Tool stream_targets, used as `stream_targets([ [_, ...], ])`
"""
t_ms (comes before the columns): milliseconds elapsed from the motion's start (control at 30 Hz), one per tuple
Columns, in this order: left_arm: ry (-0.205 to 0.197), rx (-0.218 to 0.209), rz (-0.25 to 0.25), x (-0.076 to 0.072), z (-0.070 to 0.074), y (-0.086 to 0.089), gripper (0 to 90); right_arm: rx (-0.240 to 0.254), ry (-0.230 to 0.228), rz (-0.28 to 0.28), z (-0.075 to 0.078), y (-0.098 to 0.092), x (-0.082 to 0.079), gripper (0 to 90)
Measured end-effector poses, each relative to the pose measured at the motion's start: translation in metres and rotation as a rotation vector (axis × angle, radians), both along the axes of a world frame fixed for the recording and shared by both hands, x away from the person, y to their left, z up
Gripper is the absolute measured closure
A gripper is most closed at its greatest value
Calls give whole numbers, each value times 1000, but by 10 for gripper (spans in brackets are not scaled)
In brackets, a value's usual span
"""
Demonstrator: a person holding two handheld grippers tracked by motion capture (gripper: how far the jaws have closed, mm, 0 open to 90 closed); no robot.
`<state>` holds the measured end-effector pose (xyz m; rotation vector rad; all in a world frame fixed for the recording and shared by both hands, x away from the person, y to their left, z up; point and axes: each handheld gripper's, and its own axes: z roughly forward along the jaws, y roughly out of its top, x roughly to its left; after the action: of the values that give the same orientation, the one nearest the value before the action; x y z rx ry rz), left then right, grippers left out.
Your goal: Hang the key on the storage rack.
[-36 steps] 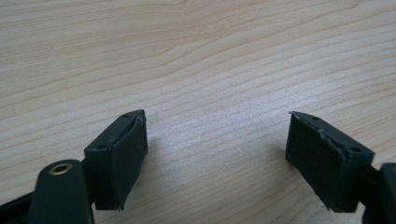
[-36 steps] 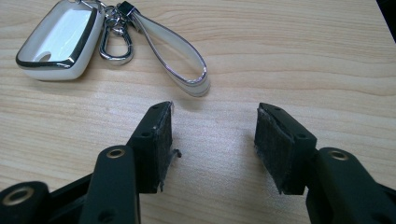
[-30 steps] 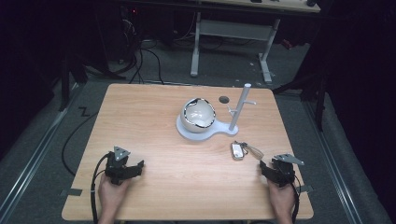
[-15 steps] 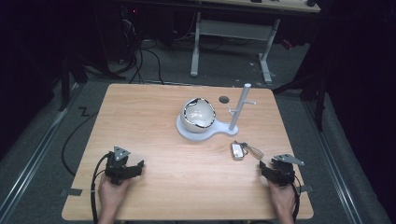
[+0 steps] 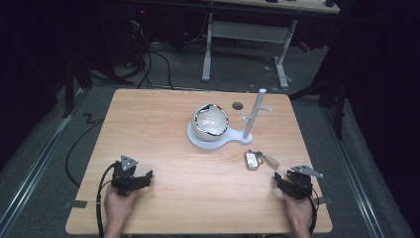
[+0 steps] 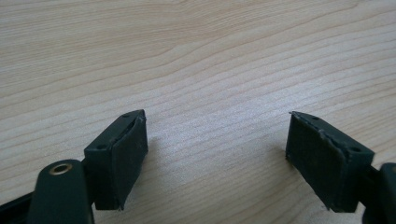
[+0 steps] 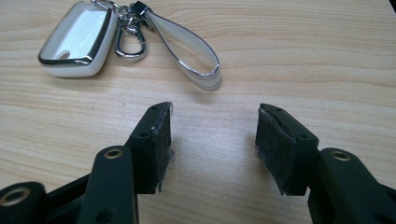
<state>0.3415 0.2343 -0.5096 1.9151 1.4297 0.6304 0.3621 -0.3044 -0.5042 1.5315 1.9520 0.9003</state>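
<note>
A white key fob [image 7: 77, 39] with a metal clip and a white strap loop [image 7: 189, 53] lies flat on the wooden table [image 5: 163, 129]; in the high view the key fob [image 5: 252, 159] sits right of centre. Just short of it rests my right gripper [image 7: 214, 142], open with bare wood between its pads, at the table's front right [image 5: 278, 179]. My left gripper [image 6: 215, 156] stands open over bare wood at the front left [image 5: 146, 176]. Behind the fob stands a white stand [image 5: 218, 141] bearing a cream bowl [image 5: 210, 122] and an upright post with pegs [image 5: 255, 114].
A small dark round spot [image 5: 237, 105] marks the table behind the bowl. Cables trail from both grippers toward the front edge. The table is ringed by dark floor, with metal desk legs [image 5: 207, 49] beyond its far edge.
</note>
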Motion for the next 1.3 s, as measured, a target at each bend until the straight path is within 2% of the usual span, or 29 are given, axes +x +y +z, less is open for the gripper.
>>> stream_targets([
  [400, 0, 0, 0, 0, 0, 0, 212, -2, -43, 40, 8, 9, -15, 463],
  [600, 0, 0, 0, 0, 0, 0, 212, 24, -70, 74, 17, 18, -19, 472],
  [933, 0, 0, 0, 0, 0, 0, 212, 39, -62, 125, 20, 39, -8, 462],
  [1067, 0, 0, 0, 0, 0, 0, 212, 28, -55, 142, 18, 49, -2, 454],
  [1300, 0, 0, 0, 0, 0, 0, 212, 38, -42, 143, 16, 55, 5, 442],
])
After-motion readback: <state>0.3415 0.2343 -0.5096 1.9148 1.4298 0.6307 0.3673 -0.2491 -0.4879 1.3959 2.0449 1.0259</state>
